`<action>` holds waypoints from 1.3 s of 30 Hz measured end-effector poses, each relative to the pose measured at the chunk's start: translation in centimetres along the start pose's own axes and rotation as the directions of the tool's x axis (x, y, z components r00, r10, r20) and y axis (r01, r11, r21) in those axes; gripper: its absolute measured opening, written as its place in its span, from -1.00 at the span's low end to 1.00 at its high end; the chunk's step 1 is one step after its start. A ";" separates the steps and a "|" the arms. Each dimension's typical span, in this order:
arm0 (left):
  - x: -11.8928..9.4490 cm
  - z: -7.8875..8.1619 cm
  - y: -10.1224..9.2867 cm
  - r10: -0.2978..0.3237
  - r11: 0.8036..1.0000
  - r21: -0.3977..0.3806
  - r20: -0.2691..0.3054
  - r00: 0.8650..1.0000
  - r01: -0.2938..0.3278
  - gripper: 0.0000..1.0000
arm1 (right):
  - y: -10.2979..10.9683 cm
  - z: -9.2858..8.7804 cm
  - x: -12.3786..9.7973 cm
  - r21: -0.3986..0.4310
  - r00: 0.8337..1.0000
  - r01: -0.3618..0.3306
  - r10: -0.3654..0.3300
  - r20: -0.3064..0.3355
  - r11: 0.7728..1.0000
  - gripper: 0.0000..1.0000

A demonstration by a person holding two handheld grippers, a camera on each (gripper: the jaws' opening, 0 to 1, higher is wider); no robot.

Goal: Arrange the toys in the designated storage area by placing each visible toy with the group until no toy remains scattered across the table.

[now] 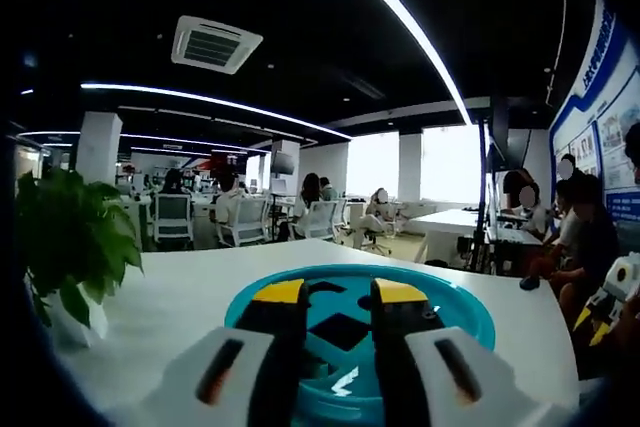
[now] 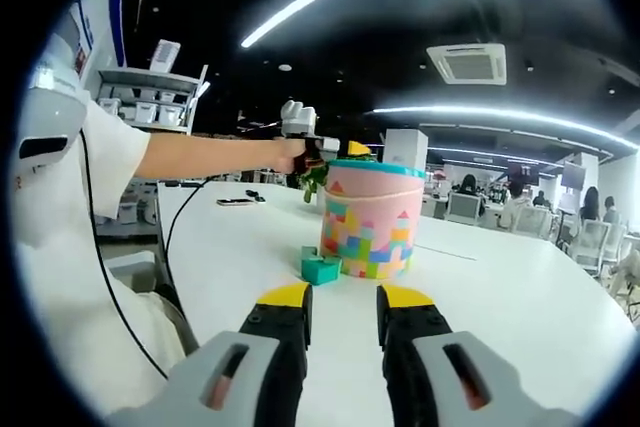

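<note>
A pink toy bucket (image 2: 366, 222) with a coloured block pattern stands on the white table (image 2: 500, 297). Its teal lid (image 1: 455, 307) has shape cut-outs. A teal toy block (image 2: 320, 268) lies on the table against the bucket's left foot. My left gripper (image 1: 338, 292) hovers right over the lid, jaws apart, with the lid's holes showing through the gap. In the right gripper view, a person's arm holds the left gripper (image 2: 352, 150) above the bucket's rim. My right gripper (image 2: 343, 297) is open and empty, low over the table, short of the block.
A potted green plant (image 1: 70, 237) stands at the table's left end, just behind the bucket in the right gripper view. A small dark object (image 2: 236, 201) lies farther back on the table. A person in white (image 2: 70, 207) is close on the left. Office chairs and people sit beyond.
</note>
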State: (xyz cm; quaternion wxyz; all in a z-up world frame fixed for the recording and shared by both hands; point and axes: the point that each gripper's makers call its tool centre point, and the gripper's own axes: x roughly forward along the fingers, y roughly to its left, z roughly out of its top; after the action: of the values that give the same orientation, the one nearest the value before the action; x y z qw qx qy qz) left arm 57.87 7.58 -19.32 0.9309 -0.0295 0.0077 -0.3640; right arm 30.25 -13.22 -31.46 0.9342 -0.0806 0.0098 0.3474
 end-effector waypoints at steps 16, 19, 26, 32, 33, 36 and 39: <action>-3.7 1.8 -3.6 -0.096 0.995 -0.036 0.020 0.995 0.096 0.06 | -0.7 0.6 0.1 0.061 0.999 0.022 -0.024 0.023 0.998 -0.40; -4.6 1.7 -4.3 -0.102 0.995 -0.014 -0.003 0.995 0.102 0.09 | -0.4 0.5 0.4 0.059 1.000 0.019 -0.020 0.017 0.998 -0.40; -6.3 1.0 -5.4 -0.108 0.994 -0.013 -0.028 0.994 0.107 0.29 | -0.2 0.6 0.4 0.032 1.000 0.019 -0.019 0.014 0.999 -0.42; -8.8 0.0 -6.2 -0.149 0.985 0.081 -0.045 0.988 0.152 0.21 | -0.9 0.1 0.2 0.023 0.999 0.040 -0.040 -0.003 0.999 -0.44; -9.1 -0.3 -6.3 -0.155 0.984 0.080 -0.054 0.986 0.159 0.20 | -0.8 0.1 0.2 0.022 0.999 0.041 -0.040 -0.003 0.999 -0.45; -9.9 -1.1 -6.4 -0.161 0.982 0.082 -0.080 0.984 0.168 0.21 | -0.7 0.0 0.2 0.021 0.999 0.038 -0.038 -0.006 0.999 -0.45; -10.9 -1.9 -6.7 -0.162 0.978 0.116 -0.093 0.982 0.172 0.22 | -0.6 0.0 0.2 0.014 0.999 0.034 -0.034 -0.006 0.999 -0.45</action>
State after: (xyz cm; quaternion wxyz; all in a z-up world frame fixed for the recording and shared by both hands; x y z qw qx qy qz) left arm 45.23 9.93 -20.91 0.8959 0.0430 0.0213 -0.4416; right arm 30.79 -13.50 -31.39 0.9405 -0.0750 0.0138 0.3310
